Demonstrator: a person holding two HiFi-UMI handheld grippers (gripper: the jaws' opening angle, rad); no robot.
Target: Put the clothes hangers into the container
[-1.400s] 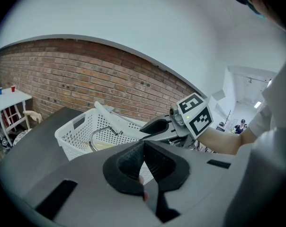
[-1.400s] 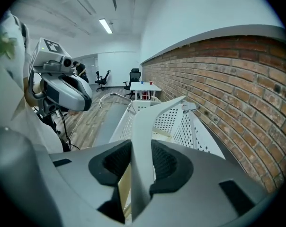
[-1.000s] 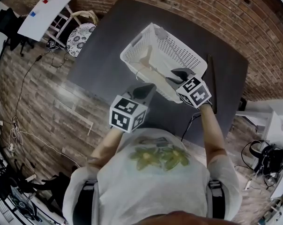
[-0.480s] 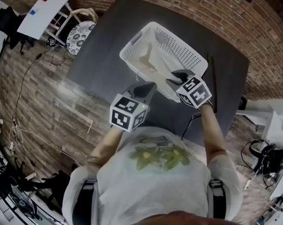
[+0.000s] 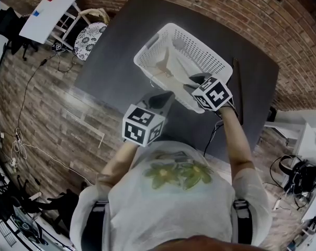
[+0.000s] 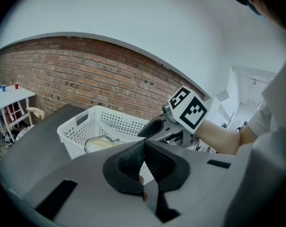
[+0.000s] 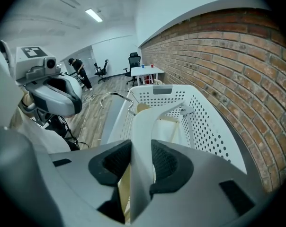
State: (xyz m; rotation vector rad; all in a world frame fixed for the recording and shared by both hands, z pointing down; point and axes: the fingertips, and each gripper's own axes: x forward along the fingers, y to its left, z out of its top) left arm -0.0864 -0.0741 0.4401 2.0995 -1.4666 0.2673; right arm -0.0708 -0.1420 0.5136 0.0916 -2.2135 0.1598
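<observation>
Right gripper pinching a white hanger, tipped a bit further down than a second ago, far end poking into the basket just ahead. Looks nearly ready to drop. Left gripper pressed together, empty, hanging back.

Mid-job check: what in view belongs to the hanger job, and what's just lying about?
Job: white plastic hanger, clamped in right tongs; cream hanger with metal hook, inside white perforated plastic basket.

Lying about: left tongs, shut and empty; dark strip on the grey table; white side table; round patterned chair seat; floor cables.
</observation>
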